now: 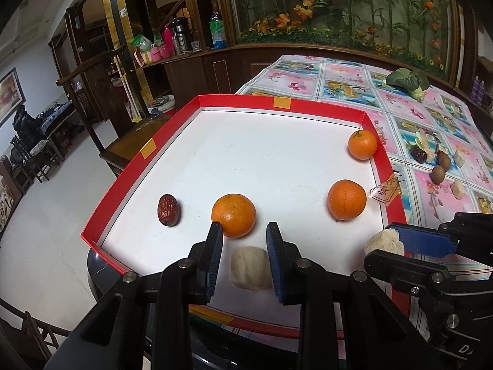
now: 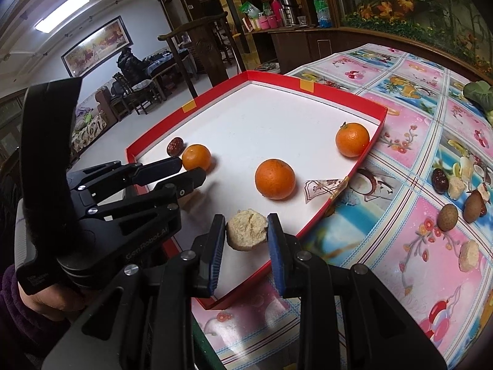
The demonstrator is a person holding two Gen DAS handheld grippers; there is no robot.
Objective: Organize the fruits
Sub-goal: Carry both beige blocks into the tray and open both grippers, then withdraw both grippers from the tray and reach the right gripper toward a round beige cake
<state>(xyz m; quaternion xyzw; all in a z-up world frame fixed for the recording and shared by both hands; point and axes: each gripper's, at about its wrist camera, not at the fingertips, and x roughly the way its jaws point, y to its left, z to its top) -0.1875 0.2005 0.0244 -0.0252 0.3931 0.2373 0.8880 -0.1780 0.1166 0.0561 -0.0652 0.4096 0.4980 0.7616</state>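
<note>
A shallow red-rimmed tray (image 1: 246, 100) (image 2: 339, 95) with a white floor holds three oranges (image 1: 233, 215) (image 1: 346, 199) (image 1: 362, 144) and a dark red date (image 1: 168, 210) (image 2: 175, 146). My left gripper (image 1: 244, 231) (image 2: 192, 168) hangs low over the tray's near edge, open. A pale cake piece (image 1: 251, 266) lies on the tray floor between its fingers, with a gap on the left side. At the tray's right rim, my right gripper (image 2: 245, 222) (image 1: 385, 246) is shut on a second crumbly cake piece (image 2: 246, 229).
A clear wrapper (image 1: 385, 189) (image 2: 323, 186) lies over the tray's right rim. On the flowered tablecloth to the right are dates, longans and more cake pieces (image 2: 462, 191). A leafy vegetable (image 1: 406, 81) sits at the far end. A wooden chair (image 1: 123, 141) stands left of the tray.
</note>
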